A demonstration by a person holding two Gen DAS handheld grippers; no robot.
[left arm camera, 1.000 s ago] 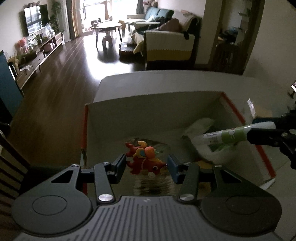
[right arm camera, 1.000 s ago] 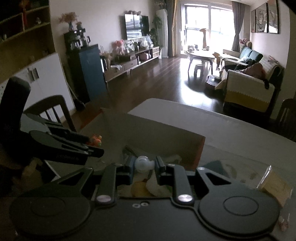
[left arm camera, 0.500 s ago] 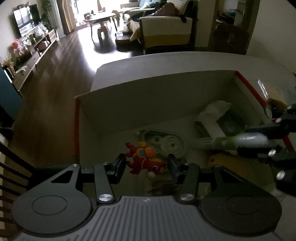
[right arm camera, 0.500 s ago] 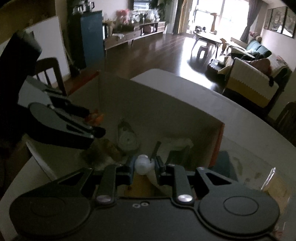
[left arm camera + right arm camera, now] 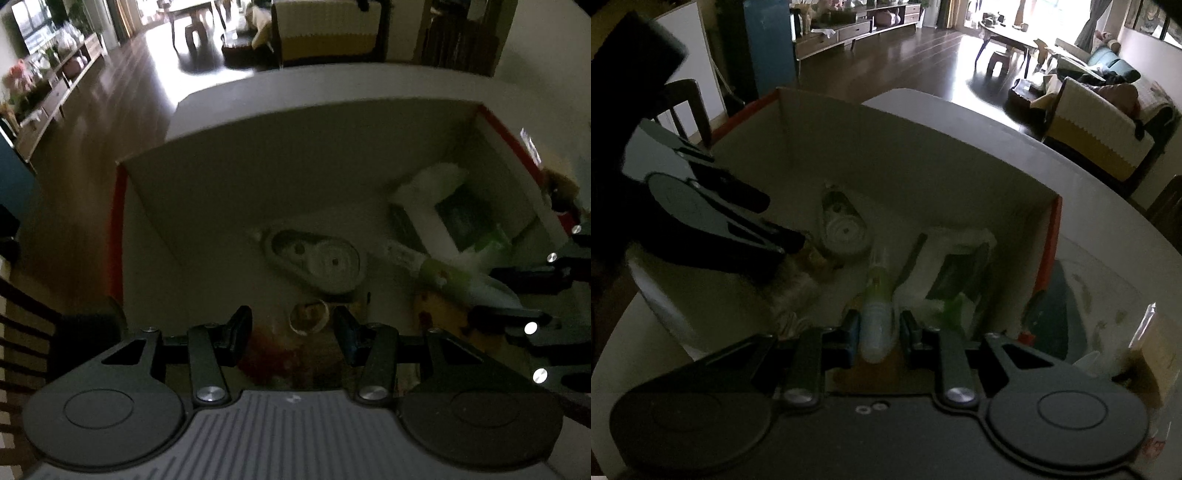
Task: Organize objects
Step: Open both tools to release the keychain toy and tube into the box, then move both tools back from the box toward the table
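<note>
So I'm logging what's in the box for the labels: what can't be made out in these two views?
- Red figurine, left wrist view: a blur under the open left gripper.
- Green-and-white tube, right wrist view: print too dim to read; whether the right gripper grips it is unclear.
- White-framed dark packet, both views: contents too dark.
- Cardboard box near wall: hidden by both grippers.

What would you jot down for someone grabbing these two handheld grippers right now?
Left gripper: open and empty over the box. A blurred red toy shows just below it, inside the box.
Right gripper: the green tube sits between its fingers, low in the box. Whether it is clamped is unclear.
Done: the toy seems to be in the box.
Left: let go of the tube, then probably fetch the packet lying on the table outside the box.
</note>
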